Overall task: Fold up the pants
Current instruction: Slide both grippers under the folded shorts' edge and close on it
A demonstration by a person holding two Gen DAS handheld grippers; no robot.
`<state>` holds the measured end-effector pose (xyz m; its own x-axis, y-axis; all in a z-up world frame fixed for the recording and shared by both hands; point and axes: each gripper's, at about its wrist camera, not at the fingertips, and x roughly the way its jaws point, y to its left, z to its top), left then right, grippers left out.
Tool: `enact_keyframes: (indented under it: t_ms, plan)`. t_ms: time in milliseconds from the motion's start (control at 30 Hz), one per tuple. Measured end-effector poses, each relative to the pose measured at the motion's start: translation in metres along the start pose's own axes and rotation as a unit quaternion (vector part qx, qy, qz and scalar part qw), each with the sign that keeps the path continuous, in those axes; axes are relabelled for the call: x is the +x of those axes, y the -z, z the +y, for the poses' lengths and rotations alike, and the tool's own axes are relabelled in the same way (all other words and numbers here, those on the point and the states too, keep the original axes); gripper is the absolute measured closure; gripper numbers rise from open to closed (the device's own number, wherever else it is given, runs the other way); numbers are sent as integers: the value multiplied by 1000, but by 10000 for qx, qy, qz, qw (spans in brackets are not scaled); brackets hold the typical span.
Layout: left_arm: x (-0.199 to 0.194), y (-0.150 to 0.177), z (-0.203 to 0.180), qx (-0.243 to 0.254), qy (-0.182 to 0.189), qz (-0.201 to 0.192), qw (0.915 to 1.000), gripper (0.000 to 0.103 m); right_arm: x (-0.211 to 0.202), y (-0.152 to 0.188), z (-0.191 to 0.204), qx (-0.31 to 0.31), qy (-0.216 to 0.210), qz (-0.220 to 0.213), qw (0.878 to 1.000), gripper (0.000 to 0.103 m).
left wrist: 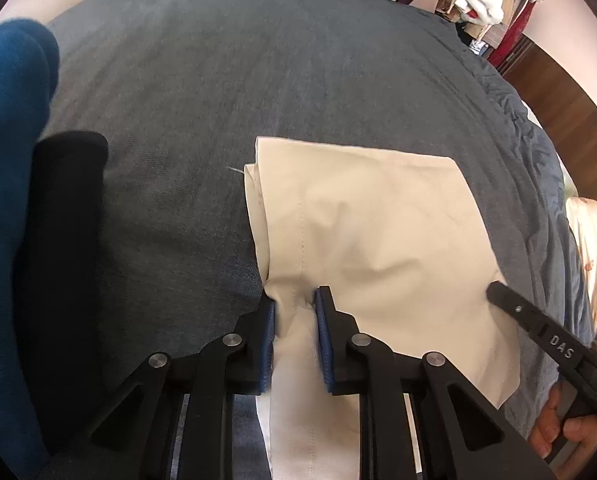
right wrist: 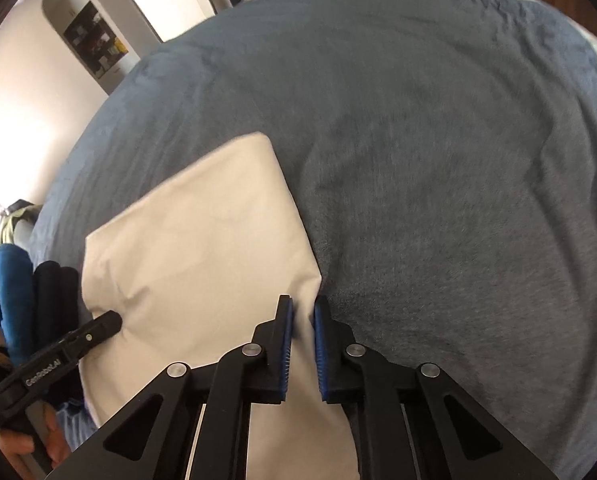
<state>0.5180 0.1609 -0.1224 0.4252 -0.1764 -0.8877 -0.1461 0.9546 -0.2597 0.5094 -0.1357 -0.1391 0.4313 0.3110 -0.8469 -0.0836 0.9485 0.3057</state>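
Bed (left wrist: 226,80) under a grey-blue cover, lightly creased toward its far edge, cream pants (left wrist: 378,232) lying folded flat on it ahead of the fingers, black and blue clothes (left wrist: 58,208) stacked left of the left fingers

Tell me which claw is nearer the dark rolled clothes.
Left. The left claw grips the pants edge facing the dark rolled clothes; the right claw pinches the far edge.

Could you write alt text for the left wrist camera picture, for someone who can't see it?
The left gripper pinches an edge of partly folded cream pants lying on a grey-blue bedspread. The right gripper reaches in at the pants' right edge, and folded blue and black clothes sit at far left.
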Motion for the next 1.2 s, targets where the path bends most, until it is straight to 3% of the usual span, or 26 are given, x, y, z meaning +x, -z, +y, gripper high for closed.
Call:
enact_keyframes:
  t_ms: [267,433,600,767,833,867,967,1033,1200]
  plan:
    - [2,3,7,-175,104,98,9997,82,-38,-2,22,-504,201,-336,9980,93]
    - [7,4,8,-129,-33,149,9998,53,-41,-5,17,-433,166,-290,9985,94]
    - [15,3,5,-226,154,250,9993,46,-50,-2,16,-226,421,-451,9978,95]
    - [27,1,3,-373,539,345,9973,51,-46,-1,11,-144,552,-383,9976,95]
    - [33,-1,1,-359,741,449,9956,65,-45,-1,9,-184,589,-380,9974,95]
    - [34,-2,1,-388,773,464,9952,65,-44,-2,10,-176,585,-373,9974,95]
    - [29,-3,-3,-308,736,380,9961,68,-43,-2,7,-118,600,-357,9975,95]
    - [20,-2,-5,-237,678,291,9970,78,-44,0,6,-78,577,-371,9976,95]
    - [1,-6,-9,-46,654,135,9978,86,-52,3,10,-190,564,-448,9972,95]
